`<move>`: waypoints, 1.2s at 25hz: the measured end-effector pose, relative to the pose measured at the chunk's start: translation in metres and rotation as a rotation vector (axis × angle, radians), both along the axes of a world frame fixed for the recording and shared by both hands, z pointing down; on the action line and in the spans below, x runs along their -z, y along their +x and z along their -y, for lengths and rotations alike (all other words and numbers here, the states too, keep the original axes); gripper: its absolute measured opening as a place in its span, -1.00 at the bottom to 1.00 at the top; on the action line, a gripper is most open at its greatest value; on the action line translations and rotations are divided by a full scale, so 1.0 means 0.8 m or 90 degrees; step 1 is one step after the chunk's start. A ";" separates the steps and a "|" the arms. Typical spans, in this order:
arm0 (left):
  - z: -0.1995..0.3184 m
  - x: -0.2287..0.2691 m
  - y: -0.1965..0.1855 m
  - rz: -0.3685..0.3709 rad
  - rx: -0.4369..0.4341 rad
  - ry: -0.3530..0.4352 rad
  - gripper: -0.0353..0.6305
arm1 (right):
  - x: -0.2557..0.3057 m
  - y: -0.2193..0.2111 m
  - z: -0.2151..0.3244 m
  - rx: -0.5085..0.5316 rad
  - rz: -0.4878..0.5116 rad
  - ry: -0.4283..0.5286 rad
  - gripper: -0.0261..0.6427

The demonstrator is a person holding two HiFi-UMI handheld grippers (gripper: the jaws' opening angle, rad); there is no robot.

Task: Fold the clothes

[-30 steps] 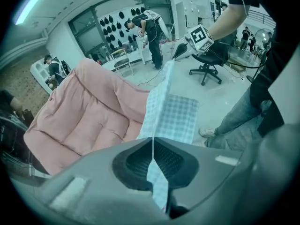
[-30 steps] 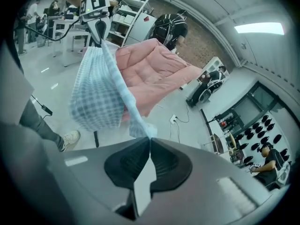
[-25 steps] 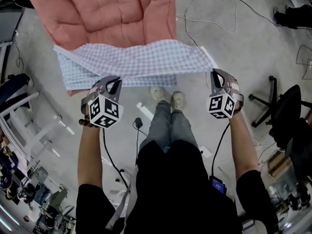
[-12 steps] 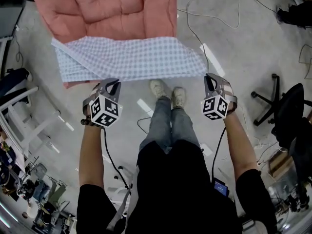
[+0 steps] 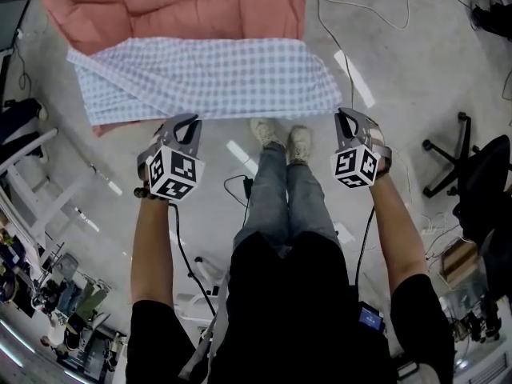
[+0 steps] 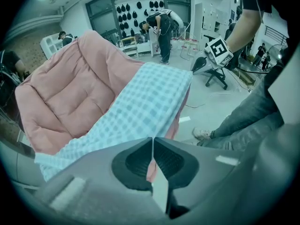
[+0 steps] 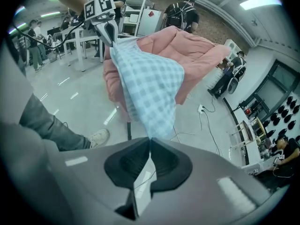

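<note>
The left gripper [image 5: 190, 125] and the right gripper [image 5: 342, 117] both have their jaws pressed together on the near edge of the blue-and-white checked garment [image 5: 208, 78]. There is 1 gripper near each end of that edge, so the cloth spans as a wide band between the 2 pairs of jaws. In the left gripper view the jaws meet in a tight line with the fabric pinched right at their tips. From there the garment runs up and away toward the right gripper, which shows at the upper right. The right gripper view gives the matching picture: its jaws are closed on the cloth at their tips, and the fabric rises from them toward the left gripper at the top left. Beyond both pairs of jaws the garment lies draped over the front of a pink quilted chair [image 5: 160, 6], so its far part rests on the seat cushion while the near edge is held just clear of the chair. Behind the jaws, toward the person, 2 light shoes [image 5: 278, 138] stand on the grey floor [image 5: 416, 78], roughly midway between the grippers. A black office chair [image 5: 456, 166] stands well off to the outer side of the right jaws, apart from the garment.
</note>
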State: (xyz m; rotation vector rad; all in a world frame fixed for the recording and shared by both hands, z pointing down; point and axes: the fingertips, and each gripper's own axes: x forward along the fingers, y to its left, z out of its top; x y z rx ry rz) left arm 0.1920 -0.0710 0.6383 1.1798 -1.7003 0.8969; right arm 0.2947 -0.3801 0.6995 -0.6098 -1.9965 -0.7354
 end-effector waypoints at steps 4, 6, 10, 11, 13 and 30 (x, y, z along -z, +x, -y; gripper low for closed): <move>-0.005 -0.021 0.003 -0.008 0.006 0.003 -0.84 | -0.025 0.003 -0.018 0.032 -0.003 0.007 -0.88; -0.008 -0.029 0.005 -0.011 0.015 0.010 -0.83 | -0.034 0.006 -0.027 0.053 0.002 0.016 -0.88; -0.009 -0.034 0.006 -0.014 0.034 0.027 -0.78 | -0.047 0.014 -0.040 0.079 -0.019 0.006 -0.74; -0.008 -0.033 0.005 -0.016 0.038 0.033 -0.70 | -0.048 0.015 -0.042 0.081 -0.029 -0.001 -0.58; -0.002 -0.030 0.005 -0.023 0.043 0.045 -0.50 | -0.046 0.017 -0.042 0.078 -0.040 -0.015 -0.49; 0.022 0.114 0.020 -0.022 0.114 0.079 0.10 | 0.177 -0.031 -0.006 0.045 0.058 -0.074 -0.36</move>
